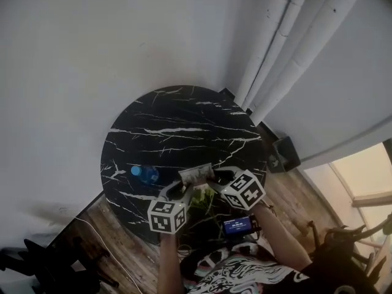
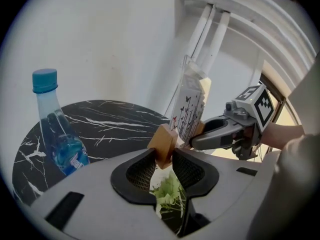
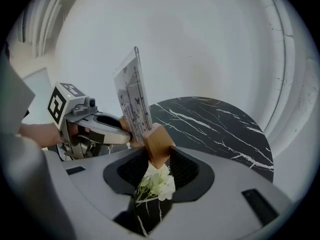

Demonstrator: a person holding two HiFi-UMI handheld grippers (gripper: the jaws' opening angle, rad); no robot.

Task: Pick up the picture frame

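Note:
The picture frame (image 1: pixel 196 174) is a thin clear panel printed with butterflies (image 2: pixel 192 101), standing upright on two small wooden block feet. It hangs above the near edge of the round black marble table (image 1: pixel 184 127). My left gripper (image 2: pixel 164 156) is shut on one wooden foot (image 2: pixel 162 141). My right gripper (image 3: pixel 157 156) is shut on the other wooden foot (image 3: pixel 156 140), with the panel (image 3: pixel 132 101) rising just behind it. The two grippers face each other from the frame's two ends; my right gripper (image 2: pixel 200 134) shows in the left gripper view and my left gripper (image 3: pixel 125 134) in the right gripper view.
A blue-capped water bottle (image 2: pixel 55 129) stands on the table left of the frame. White flowers (image 3: pixel 157 181) lie below the jaws. White curtains (image 1: pixel 294 48) hang at the back right. A small black bin (image 1: pixel 283 153) sits on the wooden floor.

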